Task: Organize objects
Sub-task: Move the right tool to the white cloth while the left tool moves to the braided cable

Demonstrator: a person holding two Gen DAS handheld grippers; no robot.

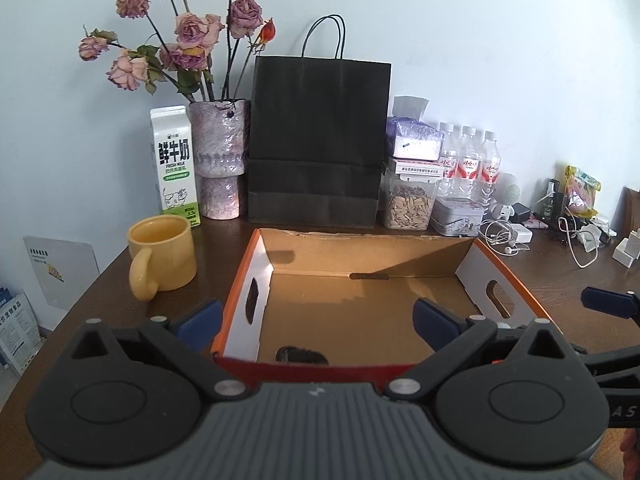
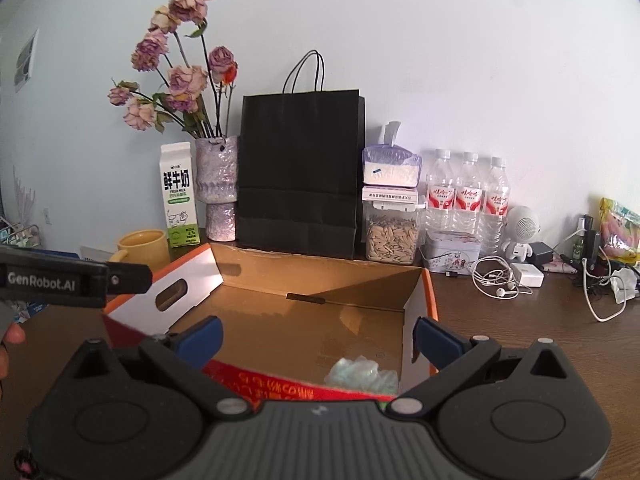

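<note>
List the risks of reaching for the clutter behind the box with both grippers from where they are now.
1. The yellow mug stands close beside the cardboard box; the open left gripper might knock it.
2. Tangled earphones and a white cable could snag the open right gripper.
3. The water bottles stand packed together and might topple.

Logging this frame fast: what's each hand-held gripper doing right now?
Left hand-held gripper: open, holding nothing.
Right hand-held gripper: open, holding nothing.
</note>
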